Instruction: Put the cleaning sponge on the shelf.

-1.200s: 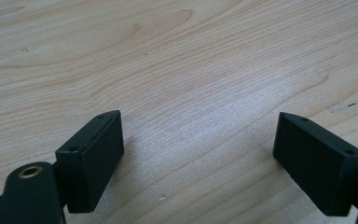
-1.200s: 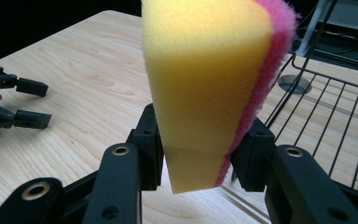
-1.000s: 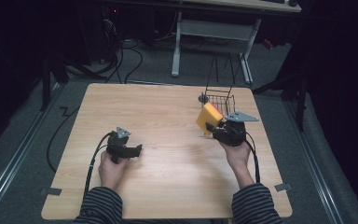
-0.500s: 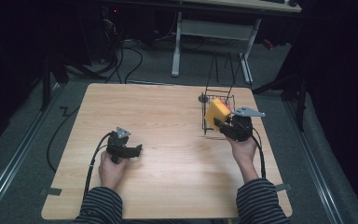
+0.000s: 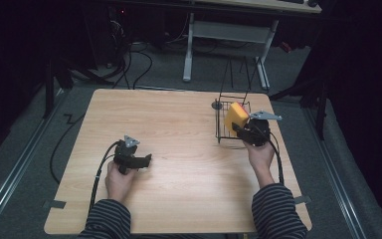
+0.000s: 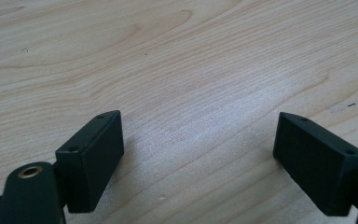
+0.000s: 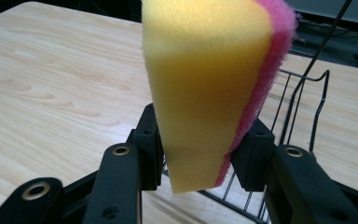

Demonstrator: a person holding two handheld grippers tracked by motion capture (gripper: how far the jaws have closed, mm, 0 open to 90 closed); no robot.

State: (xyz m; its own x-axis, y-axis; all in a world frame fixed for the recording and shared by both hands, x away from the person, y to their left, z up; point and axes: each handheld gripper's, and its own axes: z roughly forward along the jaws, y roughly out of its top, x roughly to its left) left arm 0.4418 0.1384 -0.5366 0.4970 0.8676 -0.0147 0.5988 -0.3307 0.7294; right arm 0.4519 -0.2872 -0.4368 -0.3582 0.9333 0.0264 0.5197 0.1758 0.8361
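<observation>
A yellow sponge [image 7: 205, 79] with a pink scouring side stands on end between the jaws of my right gripper [image 7: 200, 144], which is shut on it. In the high view the sponge [image 5: 235, 117] hangs over the black wire basket [image 5: 221, 130] at the table's right side, with the right gripper [image 5: 242, 132] just behind it. My left gripper [image 5: 146, 160] rests low at the left of the table. In its own view the left gripper [image 6: 199, 161] has its jaws wide apart over bare wood.
The wooden table [image 5: 179, 149] carries a small dark round object [image 5: 217, 105] beside the basket's far left corner. The basket's tall wire handle [image 5: 238, 74] rises behind it. Cables and a desk frame [image 5: 224, 35] lie on the floor beyond the table.
My right gripper has carried the sponge away from me and to the right, from beside the basket to over it. The left hand has stayed where it was.
</observation>
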